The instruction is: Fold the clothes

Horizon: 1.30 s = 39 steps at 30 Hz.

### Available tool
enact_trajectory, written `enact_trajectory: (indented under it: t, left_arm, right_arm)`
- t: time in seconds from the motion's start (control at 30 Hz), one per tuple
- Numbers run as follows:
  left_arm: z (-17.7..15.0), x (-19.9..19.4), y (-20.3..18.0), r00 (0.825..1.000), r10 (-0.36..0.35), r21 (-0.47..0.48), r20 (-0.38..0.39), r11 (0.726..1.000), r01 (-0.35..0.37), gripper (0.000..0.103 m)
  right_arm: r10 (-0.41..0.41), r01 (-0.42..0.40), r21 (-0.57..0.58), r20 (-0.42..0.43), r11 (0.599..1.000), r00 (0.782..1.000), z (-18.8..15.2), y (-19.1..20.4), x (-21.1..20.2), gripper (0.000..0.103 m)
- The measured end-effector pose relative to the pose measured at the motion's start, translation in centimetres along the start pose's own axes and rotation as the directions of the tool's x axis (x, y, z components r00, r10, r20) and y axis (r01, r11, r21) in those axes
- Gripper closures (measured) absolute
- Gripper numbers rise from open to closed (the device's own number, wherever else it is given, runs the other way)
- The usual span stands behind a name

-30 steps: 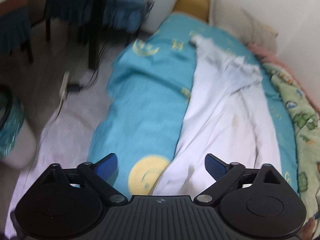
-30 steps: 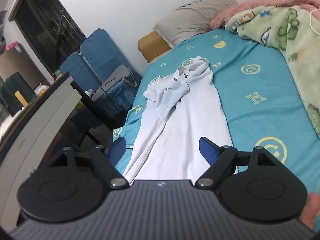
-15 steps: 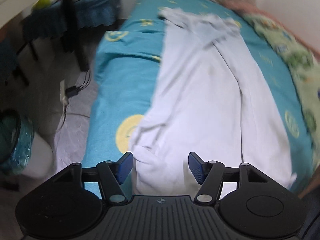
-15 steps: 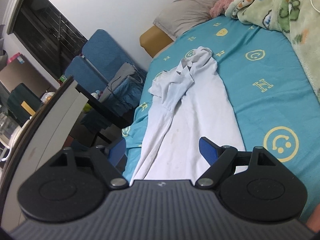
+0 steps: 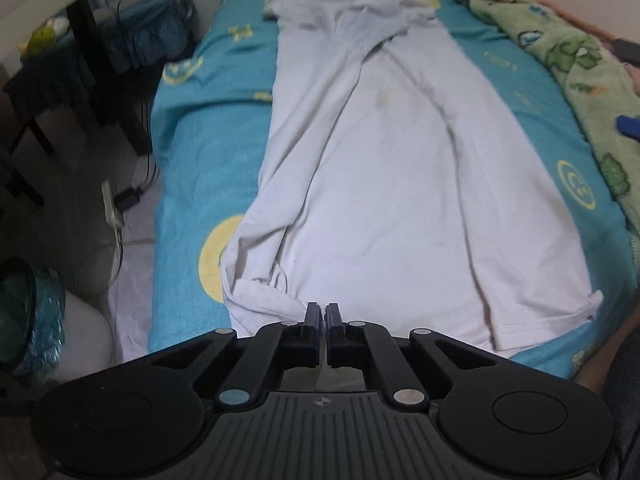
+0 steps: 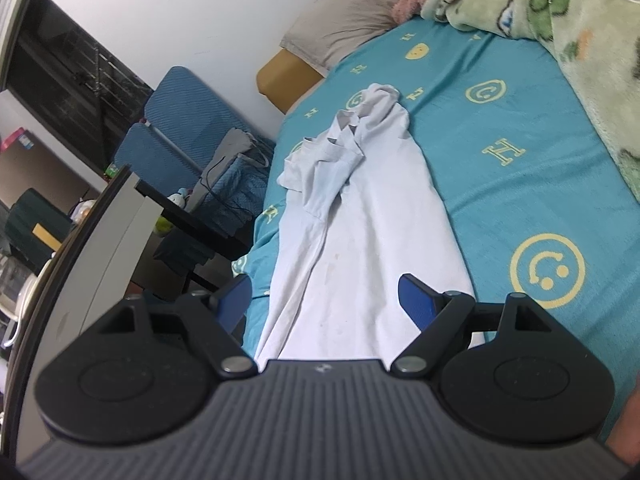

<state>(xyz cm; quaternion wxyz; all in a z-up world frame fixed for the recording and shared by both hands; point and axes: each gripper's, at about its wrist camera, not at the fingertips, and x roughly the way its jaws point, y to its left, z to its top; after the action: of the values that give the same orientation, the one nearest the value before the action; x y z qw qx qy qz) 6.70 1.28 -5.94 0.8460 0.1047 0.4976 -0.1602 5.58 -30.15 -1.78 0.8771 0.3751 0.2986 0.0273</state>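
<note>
A white shirt [image 5: 384, 184] lies lengthwise down the teal bed sheet [image 5: 188, 168] with its yellow smiley prints, collar end bunched toward the grey pillow [image 6: 340, 36], hem at the sheet's near edge, a faint stain on the chest and long creases down its body. The left gripper [image 5: 321, 312] is clamped closed at the crumpled near-left hem corner; whether it pinches cloth cannot be told. The right gripper [image 6: 324, 300] hovers spread wide above the hem, empty.
</note>
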Motion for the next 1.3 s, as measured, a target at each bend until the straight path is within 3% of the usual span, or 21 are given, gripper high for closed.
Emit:
enact_trajectory:
  t: [0.17, 0.3, 0.37, 0.43, 0.53, 0.6, 0.67, 0.8, 0.97, 1.13, 1.23, 1.3]
  left_arm:
    - [-0.5, -4.5, -1.7, 0.987, -0.028, 0.093, 0.160, 0.996, 0.014, 0.100]
    - [-1.5, -8.4, -3.8, 0.942, -0.095, 0.187, 0.321, 0.982, 0.035, 0.100]
    - [-2.7, -9.7, -5.6, 0.922, -0.157, 0.265, 0.353, 0.962, 0.062, 0.100]
    - [-4.0, -10.1, -7.5, 0.914, -0.215, 0.340, 0.343, 0.936, 0.092, 0.100]
    - [-5.3, -9.2, -9.7, 0.929, -0.241, 0.408, 0.282, 0.906, 0.112, 0.100]
    - [-5.4, -8.0, -10.4, 0.946, -0.216, 0.426, 0.241, 0.899, 0.097, 0.100]
    - [-5.0, -7.1, -10.1, 0.958, -0.197, 0.399, 0.209, 0.911, 0.100, 0.100]
    - [-3.0, -7.2, -7.5, 0.949, -0.218, 0.258, 0.228, 0.953, 0.157, 0.100]
    - [-0.5, -8.9, -4.1, 0.930, -0.214, 0.172, 0.298, 0.971, 0.168, 0.100]
    - [-0.4, -9.1, -6.3, 0.897, -0.317, 0.218, 0.307, 0.941, 0.258, 0.100]
    - [-1.3, -7.0, -9.5, 0.902, -0.374, 0.306, 0.217, 0.903, 0.301, 0.099]
    - [-1.8, -5.7, -11.0, 0.919, -0.362, 0.341, 0.155, 0.893, 0.294, 0.092]
  right_arm:
    - [0.014, -0.014, 0.029, 0.001, 0.999, 1.000, 0.1, -0.4, -0.1, 0.021]
    - [0.011, -0.011, 0.039, 0.015, 0.999, 1.000, 0.3, -0.6, -0.4, 0.021]
    - [0.003, -0.004, 0.052, 0.024, 0.999, 1.000, 0.4, -0.8, -0.6, 0.021]
    - [0.001, -0.003, 0.075, 0.029, 0.997, 1.000, 0.5, -1.2, -0.7, 0.021]
    - [0.002, -0.006, 0.117, 0.026, 0.993, 1.000, 0.6, -1.9, -0.7, 0.020]
    - [0.003, -0.006, 0.129, 0.017, 0.992, 1.000, 0.6, -2.2, -0.6, 0.020]
    - [0.002, -0.003, 0.128, 0.009, 0.992, 1.000, 0.6, -2.2, -0.5, 0.020]
    - [-0.009, 0.010, 0.118, -0.006, 0.993, 1.000, 0.5, -2.1, -0.2, 0.020]
    - [-0.010, 0.012, 0.124, -0.018, 0.992, 1.000, 0.4, -2.1, 0.1, 0.020]
    - [-0.020, 0.022, 0.129, -0.017, 0.991, 1.000, 0.4, -2.3, 0.1, 0.020]
    - [-0.024, 0.026, 0.132, -0.017, 0.991, 1.000, 0.4, -2.4, 0.1, 0.020]
    - [-0.025, 0.027, 0.131, -0.019, 0.991, 0.999, 0.4, -2.4, 0.2, 0.020]
